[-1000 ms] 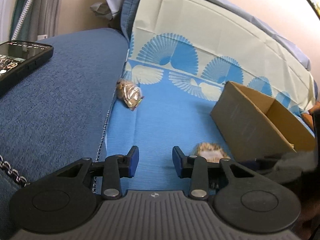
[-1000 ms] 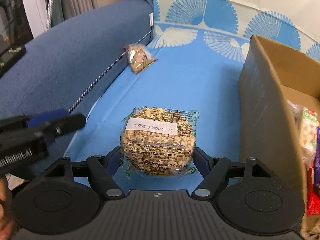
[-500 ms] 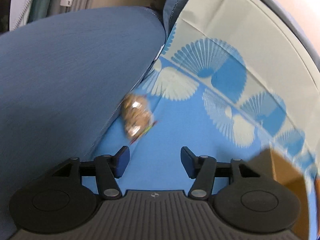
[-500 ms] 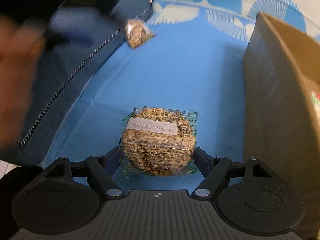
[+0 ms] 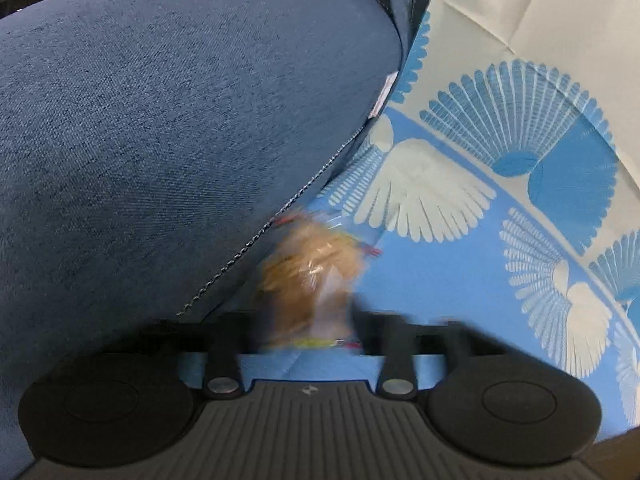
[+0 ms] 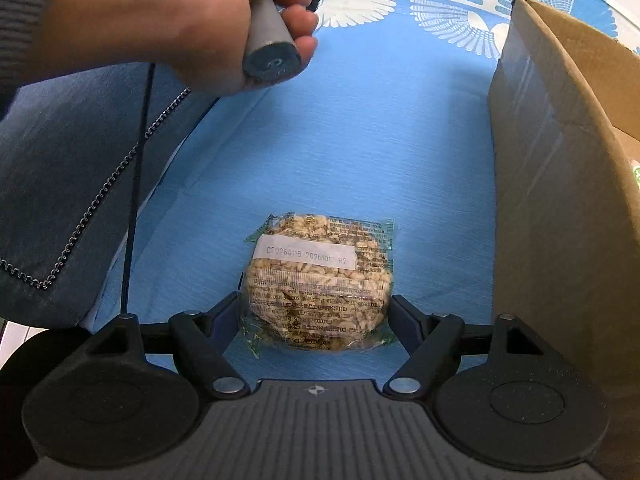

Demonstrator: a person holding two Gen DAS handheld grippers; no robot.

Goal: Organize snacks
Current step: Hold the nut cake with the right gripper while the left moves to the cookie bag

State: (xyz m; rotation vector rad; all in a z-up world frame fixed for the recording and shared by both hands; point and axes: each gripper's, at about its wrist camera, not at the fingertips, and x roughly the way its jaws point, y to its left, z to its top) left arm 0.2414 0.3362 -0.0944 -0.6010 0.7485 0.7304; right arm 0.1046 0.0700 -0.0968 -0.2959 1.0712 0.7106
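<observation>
Surface: a blue sheet (image 6: 360, 128) with white fan prints is covering the seat.
Between right tongs (image 6: 316, 316): a round puffed-grain snack pack (image 6: 318, 284) is lying flat.
Right of them: a cardboard box (image 6: 552, 208) is standing.
Between left tongs (image 5: 308, 332): a blurred snack packet (image 5: 310, 276) is sitting beside the blue cushion (image 5: 160, 140).

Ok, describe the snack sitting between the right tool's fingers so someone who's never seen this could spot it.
Start at the tall cardboard box on the blue patterned sheet. Just left of its wall lies a round puffed-grain cake in clear wrap, between the right tool fingers. Its white printed date strip sets it apart.
</observation>
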